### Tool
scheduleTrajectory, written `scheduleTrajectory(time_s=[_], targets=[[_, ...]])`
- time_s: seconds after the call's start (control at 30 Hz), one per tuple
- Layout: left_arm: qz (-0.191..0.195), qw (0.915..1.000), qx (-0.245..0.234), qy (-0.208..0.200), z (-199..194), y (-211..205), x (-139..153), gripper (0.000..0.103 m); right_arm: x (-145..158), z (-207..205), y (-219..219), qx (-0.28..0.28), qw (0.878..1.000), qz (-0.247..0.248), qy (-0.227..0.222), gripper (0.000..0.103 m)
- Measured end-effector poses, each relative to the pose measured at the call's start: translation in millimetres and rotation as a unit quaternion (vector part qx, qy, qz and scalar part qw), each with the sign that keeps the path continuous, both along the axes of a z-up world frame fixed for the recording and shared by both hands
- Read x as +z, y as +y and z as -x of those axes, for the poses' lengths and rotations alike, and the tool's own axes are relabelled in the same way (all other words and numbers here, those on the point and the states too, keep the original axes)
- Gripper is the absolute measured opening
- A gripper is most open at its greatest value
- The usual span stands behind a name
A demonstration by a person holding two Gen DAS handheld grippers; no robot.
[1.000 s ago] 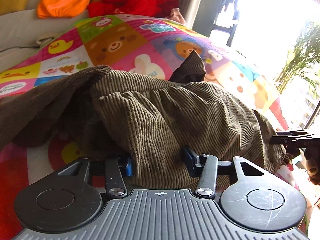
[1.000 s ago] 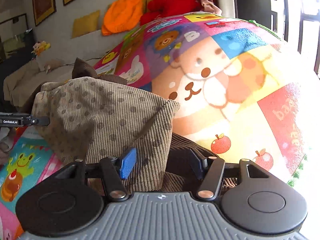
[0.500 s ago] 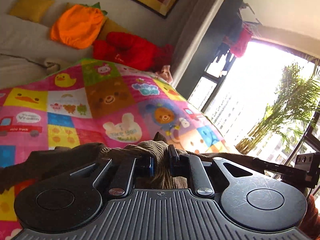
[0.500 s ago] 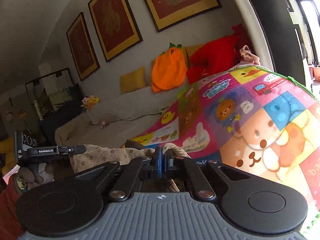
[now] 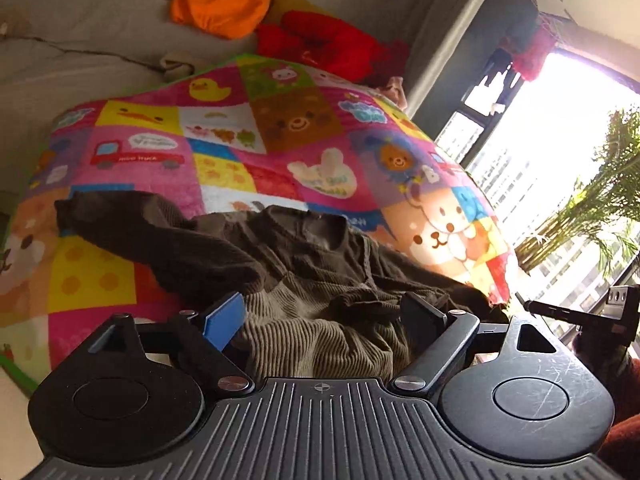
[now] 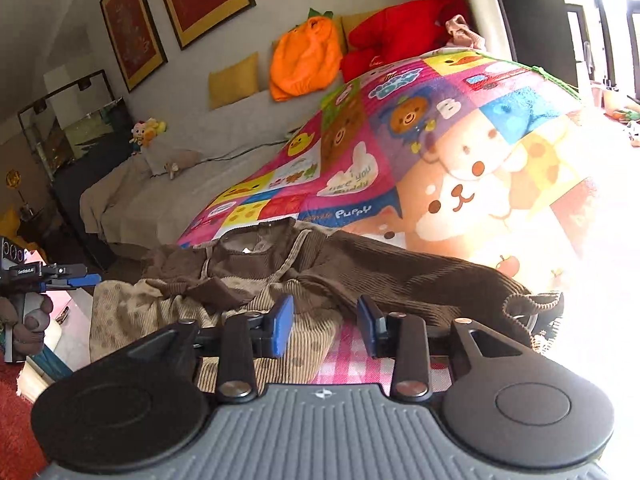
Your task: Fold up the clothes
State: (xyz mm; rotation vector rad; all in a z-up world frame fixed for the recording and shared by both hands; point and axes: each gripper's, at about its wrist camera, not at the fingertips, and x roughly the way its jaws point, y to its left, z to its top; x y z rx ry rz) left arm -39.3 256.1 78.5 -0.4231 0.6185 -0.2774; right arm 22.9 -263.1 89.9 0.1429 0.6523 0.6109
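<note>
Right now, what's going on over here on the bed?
A person holding a gripper in each hand is folding a brown corduroy garment that lies rumpled on a colourful cartoon blanket. The left gripper and right gripper are both open, with the garment's near edge at their fingertips, and neither grips it.

Left gripper (image 5: 324, 318): jaws spread wide, nothing clamped between them. Right gripper (image 6: 325, 326): jaws parted, empty. Both are held low, side by side, pointing forward.
</note>
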Motion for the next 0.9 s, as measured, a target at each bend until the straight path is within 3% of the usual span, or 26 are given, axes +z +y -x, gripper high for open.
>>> scheduleTrajectory(time_s=[0.13,0.23,0.33,0.43,0.5,0.53,0.7,0.8,0.83,0.9], targets=[[-0.002,0.9999,0.013,-0.008,-0.2,7.3,1.1,0.095,-26.0,-29.6,12.5,-0.016,0.999,0.019,0.025,0.048],[0.018,0.9995,0.027,0.006,-22.4,11.0,-5.1,0.095,-53.3,-45.1,44.8,0.01,0.992,0.126,-0.017,0.048],[0.012,0.9993,0.022,0.029,-56.4,6.3,-19.4,0.095,-81.5,-52.8,83.9,0.065,0.963,0.252,-0.067,0.053],[0.017,0.998,0.016,0.058,-95.7,3.6,-39.0,0.095,-98.7,-66.1,106.0,0.067,0.936,0.324,-0.117,0.051],[0.026,0.9968,0.013,0.075,-120.5,2.2,-50.3,0.095,-101.9,-83.2,110.2,0.058,0.926,0.346,-0.137,0.022],[0.031,0.9962,0.012,0.081,-131.5,1.3,-54.8,0.095,-102.0,-94.8,109.7,0.046,0.923,0.355,-0.139,0.016],[0.03,0.9962,0.026,0.078,-180.4,-5.4,-67.8,0.095,-94.4,-154.2,89.7,-0.034,0.902,0.399,-0.164,0.014],[0.037,0.9958,0.032,0.077,-191.3,-8.0,-67.3,0.095,-92.5,-178.7,77.9,-0.068,0.876,0.442,-0.181,0.014],[0.04,0.9957,0.033,0.077,-194.8,-8.8,-67.0,0.095,-89.8,-182.4,72.2,-0.072,0.878,0.441,-0.174,0.014],[0.042,0.996,0.02,0.076,-187.3,-11.9,-63.9,0.095,-74.5,-176.2,57.3,-0.07,0.903,0.396,-0.15,0.018]])
